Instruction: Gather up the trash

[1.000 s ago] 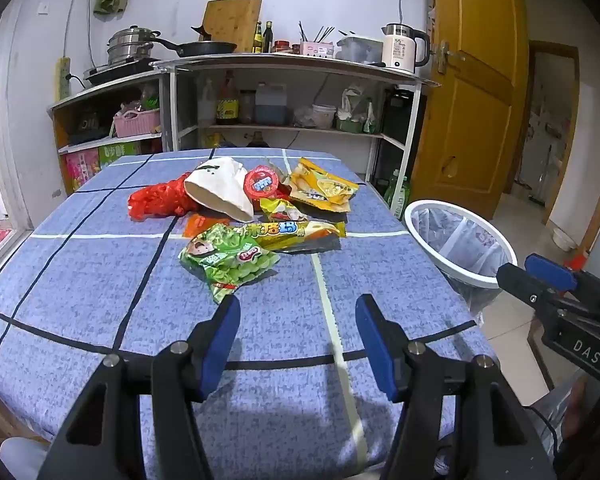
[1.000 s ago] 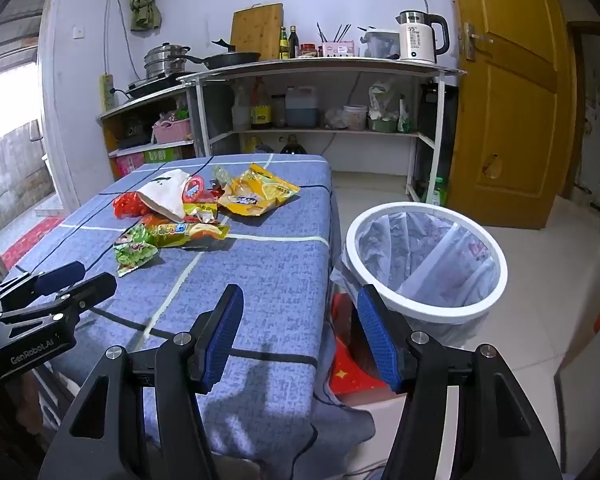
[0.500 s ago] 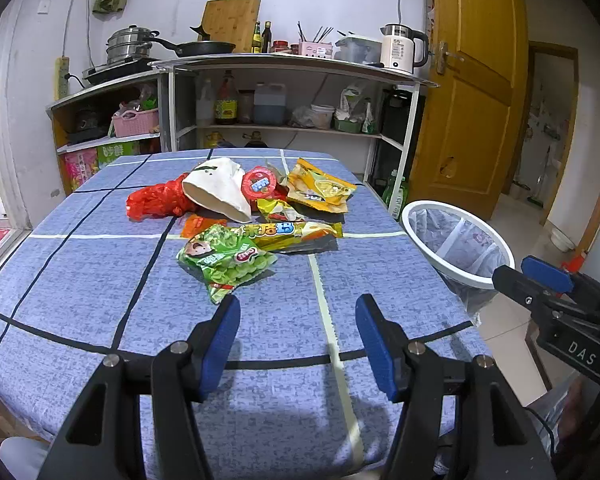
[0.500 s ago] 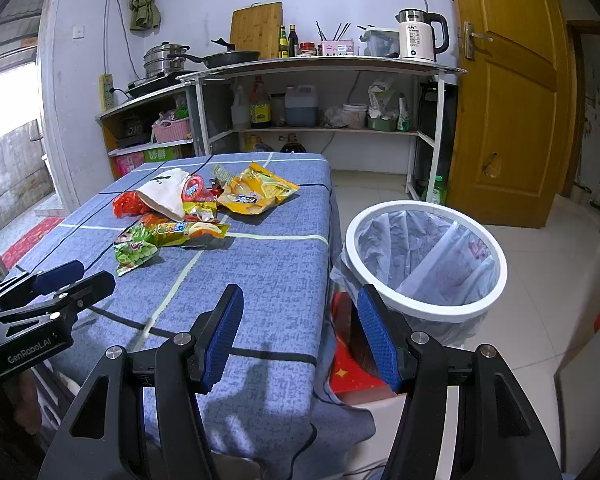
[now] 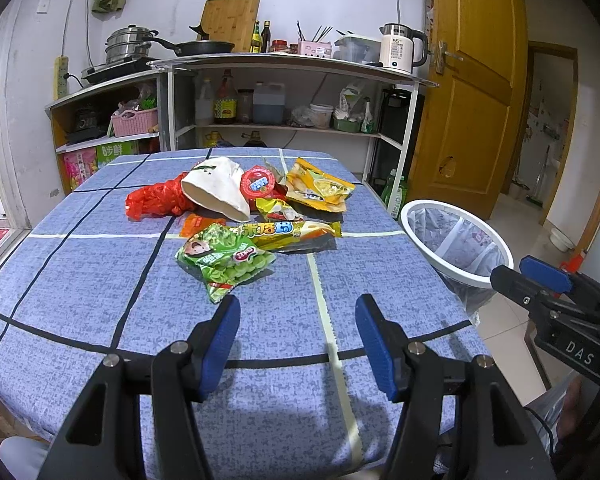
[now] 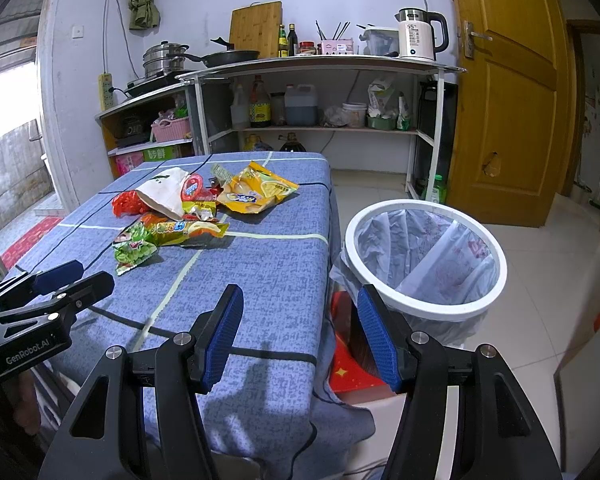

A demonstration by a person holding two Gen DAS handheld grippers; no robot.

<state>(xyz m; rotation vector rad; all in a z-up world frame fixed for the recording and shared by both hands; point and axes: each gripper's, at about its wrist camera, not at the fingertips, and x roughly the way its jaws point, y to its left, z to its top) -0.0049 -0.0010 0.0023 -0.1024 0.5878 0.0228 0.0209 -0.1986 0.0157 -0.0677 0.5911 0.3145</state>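
A pile of trash lies mid-table on the blue checked cloth (image 5: pixel 80 280): a green snack bag (image 5: pixel 224 260) nearest me, a long yellow wrapper (image 5: pixel 288 234), a yellow chip bag (image 5: pixel 320 190), a white paper bag (image 5: pixel 216 192), a red plastic bag (image 5: pixel 156 200) and a round red lid (image 5: pixel 258 182). A white-rimmed bin (image 6: pixel 424 256) with a plastic liner stands on the floor right of the table. My left gripper (image 5: pixel 296 336) is open and empty, short of the green bag. My right gripper (image 6: pixel 300 332) is open and empty over the table's right edge, beside the bin.
Metal shelves (image 5: pixel 284 68) with pots, bottles and a kettle (image 5: pixel 400 50) stand behind the table. A wooden door (image 5: pixel 472 80) is at the right. A red box (image 6: pixel 348 368) sits under the table edge. Tiled floor (image 6: pixel 540 280) surrounds the bin.
The left view has drifted slightly, the pile and bin shifting a little left in frame. Both grippers stay open and empty.
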